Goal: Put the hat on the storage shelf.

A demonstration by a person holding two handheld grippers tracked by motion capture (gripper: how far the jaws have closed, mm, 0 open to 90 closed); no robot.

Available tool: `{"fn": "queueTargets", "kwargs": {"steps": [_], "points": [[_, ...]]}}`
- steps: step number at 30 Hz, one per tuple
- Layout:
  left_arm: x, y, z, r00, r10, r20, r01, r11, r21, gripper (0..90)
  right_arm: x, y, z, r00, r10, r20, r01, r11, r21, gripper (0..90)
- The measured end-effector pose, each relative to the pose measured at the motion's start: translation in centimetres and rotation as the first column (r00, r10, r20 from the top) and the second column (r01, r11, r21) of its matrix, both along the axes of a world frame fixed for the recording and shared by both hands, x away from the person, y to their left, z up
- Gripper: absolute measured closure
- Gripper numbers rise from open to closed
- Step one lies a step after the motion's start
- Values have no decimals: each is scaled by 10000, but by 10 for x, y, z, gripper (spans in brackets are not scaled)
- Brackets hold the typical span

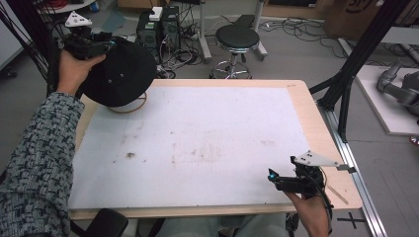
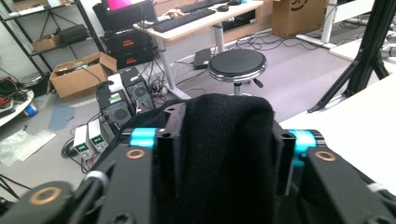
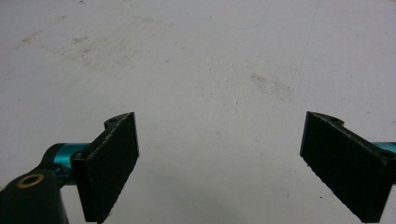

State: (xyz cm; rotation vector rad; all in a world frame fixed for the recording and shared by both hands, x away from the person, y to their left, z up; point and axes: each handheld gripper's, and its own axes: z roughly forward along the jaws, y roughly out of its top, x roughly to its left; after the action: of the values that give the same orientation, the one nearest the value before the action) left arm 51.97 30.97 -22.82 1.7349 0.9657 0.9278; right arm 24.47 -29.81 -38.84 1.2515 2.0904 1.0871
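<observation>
My left gripper [image 1: 101, 42] is up high at the far left corner, jaws clamped on the black cap [image 1: 121, 74] — in the left gripper view the dark twill [image 2: 229, 154] sits squeezed right between them. The cap hangs off the gripper with its crown facing the high camera, its lower edge just over a thin wooden ring [image 1: 129, 107] lying on the tabletop [image 1: 197, 148]; I can't tell whether it touches the ring. My right gripper [image 1: 274, 180] rests low at the near right edge, jaws spread wide, nothing between them but bare white surface. So the cap is well apart from my right hand, diagonally across the tabletop. I'd judge any set-down belongs to the left: straight down, onto that ring.
</observation>
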Motion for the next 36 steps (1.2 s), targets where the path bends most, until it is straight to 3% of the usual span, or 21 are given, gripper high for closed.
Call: {"fn": "queueTargets", "kwargs": {"steps": [17, 36], "points": [[0, 1, 0, 9998, -178, -109, 177, 9998, -89, 401, -1, -3, 2, 10000, -50, 67, 49, 10000, 60, 113], [-8, 4, 7, 9991, -422, 61, 424, 9986, -325, 369, 1, -1, 2, 10000, 14, 54, -14, 10000, 67, 113]]}}
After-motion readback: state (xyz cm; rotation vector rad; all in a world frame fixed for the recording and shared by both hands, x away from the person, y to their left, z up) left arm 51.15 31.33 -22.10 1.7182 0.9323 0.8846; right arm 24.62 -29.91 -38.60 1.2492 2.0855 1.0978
